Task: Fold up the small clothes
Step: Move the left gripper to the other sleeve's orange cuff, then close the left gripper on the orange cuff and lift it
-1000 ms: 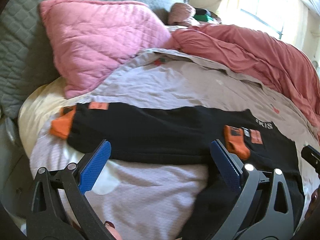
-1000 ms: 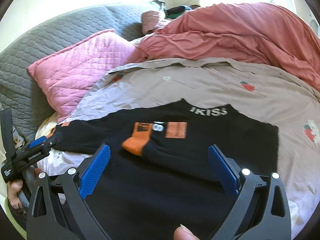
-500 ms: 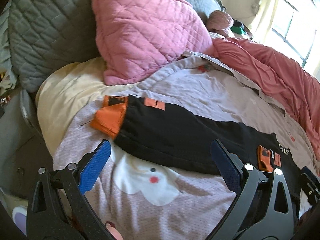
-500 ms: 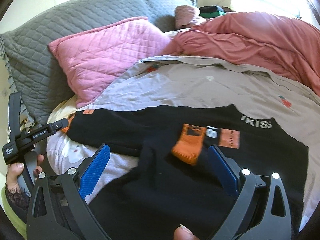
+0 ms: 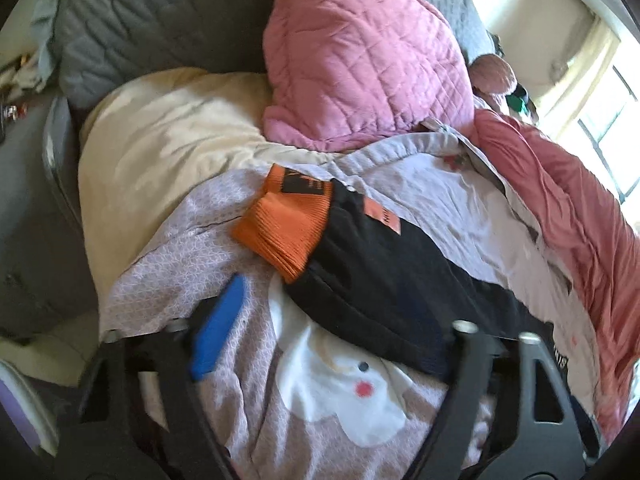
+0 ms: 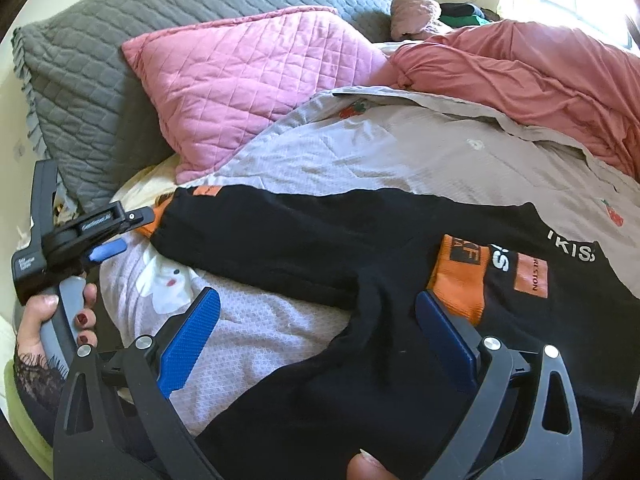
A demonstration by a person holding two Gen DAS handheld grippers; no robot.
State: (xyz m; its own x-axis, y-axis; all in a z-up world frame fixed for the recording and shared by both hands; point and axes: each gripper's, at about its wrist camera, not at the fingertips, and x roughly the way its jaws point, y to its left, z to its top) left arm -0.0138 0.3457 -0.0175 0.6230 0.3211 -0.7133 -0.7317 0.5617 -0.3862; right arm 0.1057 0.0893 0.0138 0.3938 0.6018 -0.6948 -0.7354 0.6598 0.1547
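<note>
A black sweatshirt (image 6: 360,248) with orange cuffs lies spread on the bed; one sleeve stretches left, its orange cuff (image 5: 286,224) lying on the lilac cover. The other sleeve is folded onto the body, its cuff (image 6: 460,276) beside white lettering. My left gripper (image 5: 332,332) is open, hovering just short of the left sleeve's cuff; it also shows from the side in the right wrist view (image 6: 100,236). My right gripper (image 6: 316,336) is open over the sweatshirt's body near the armpit, holding nothing.
A pink quilted pillow (image 6: 244,88) and a grey quilted pillow (image 6: 100,64) lean at the head. A salmon blanket (image 6: 540,64) is bunched at the right. A cream sheet (image 5: 160,148) and the bed's left edge lie beyond the cuff.
My left gripper has swung left along the outstretched sleeve to its orange cuff. My right gripper has shifted left and closer over the sweatshirt's body. Both stayed open.
</note>
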